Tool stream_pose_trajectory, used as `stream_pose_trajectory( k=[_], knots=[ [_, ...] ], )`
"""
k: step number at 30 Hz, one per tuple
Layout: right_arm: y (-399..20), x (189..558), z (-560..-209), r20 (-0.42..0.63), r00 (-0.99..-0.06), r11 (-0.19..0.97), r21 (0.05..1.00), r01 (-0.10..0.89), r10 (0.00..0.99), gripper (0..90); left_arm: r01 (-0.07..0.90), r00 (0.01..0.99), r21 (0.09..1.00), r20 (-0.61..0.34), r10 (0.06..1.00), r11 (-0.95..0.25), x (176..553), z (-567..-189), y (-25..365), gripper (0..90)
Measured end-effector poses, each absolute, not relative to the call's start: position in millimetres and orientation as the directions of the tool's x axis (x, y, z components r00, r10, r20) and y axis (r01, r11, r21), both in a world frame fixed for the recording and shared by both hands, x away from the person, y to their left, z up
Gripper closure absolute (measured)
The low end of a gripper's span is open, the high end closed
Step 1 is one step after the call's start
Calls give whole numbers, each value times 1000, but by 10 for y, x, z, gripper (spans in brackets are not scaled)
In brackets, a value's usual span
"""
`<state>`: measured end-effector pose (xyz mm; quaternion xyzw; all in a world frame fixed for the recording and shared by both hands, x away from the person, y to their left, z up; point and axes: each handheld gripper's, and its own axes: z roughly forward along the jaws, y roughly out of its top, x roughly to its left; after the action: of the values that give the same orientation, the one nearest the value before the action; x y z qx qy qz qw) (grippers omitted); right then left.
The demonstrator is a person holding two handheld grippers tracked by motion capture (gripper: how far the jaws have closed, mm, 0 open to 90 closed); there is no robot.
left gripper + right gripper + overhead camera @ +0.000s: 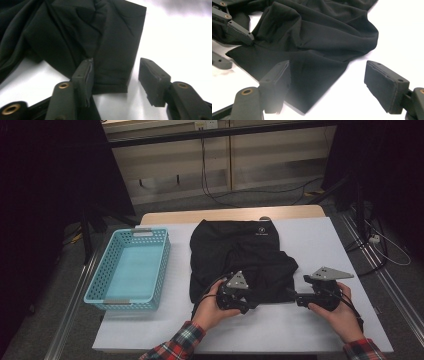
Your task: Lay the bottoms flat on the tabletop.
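Blue basket (129, 270) at 9 o'clock on white table (320, 245), not in play. Black garment (240, 255) crumpled at table centre, near hem toward person. Left gripper (248, 304) at garment's 6 o'clock corner: jaws apart, hem corner (112, 82) between them, one pad touching cloth, no pinch yet. Right gripper (292, 296) at 4 o'clock edge: jaws wide, cloth point (312, 100) between, not gripped. Step, by my read: pre-grasp on both hem corners. Next: close both jaws on cloth, then lift and spread or fold.

High view: overhead, facing 12 o'clock across the table (310, 240). Both gripper views: close, low, sharing the black garment's (240, 255) near hem.
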<state>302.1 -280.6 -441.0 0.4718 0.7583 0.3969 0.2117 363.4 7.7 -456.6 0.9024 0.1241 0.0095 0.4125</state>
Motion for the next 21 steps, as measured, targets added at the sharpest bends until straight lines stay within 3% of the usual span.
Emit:
stream_pose_trajectory(
  k=[4,8,9,15,21],
  knots=[
    [-2779,3022,-4411,57,-470,241,801,548,881,223,212,968,734,-66,243,-646,3632,-4549,89,564],
    [-2752,3022,-4416,58,-482,249,799,547,874,227,271,953,721,-109,281,-637,3668,-4534,152,818],
    [-2746,3020,-4414,59,-485,251,798,548,873,227,296,945,718,-127,300,-629,3670,-4532,159,842],
    [-2702,3009,-4405,57,-510,268,797,541,858,229,322,931,752,-143,335,-575,3692,-4436,175,868],
    [-2616,2986,-4424,42,-549,309,789,531,834,299,340,917,799,-165,363,-496,3751,-4277,279,870]
  ],
)
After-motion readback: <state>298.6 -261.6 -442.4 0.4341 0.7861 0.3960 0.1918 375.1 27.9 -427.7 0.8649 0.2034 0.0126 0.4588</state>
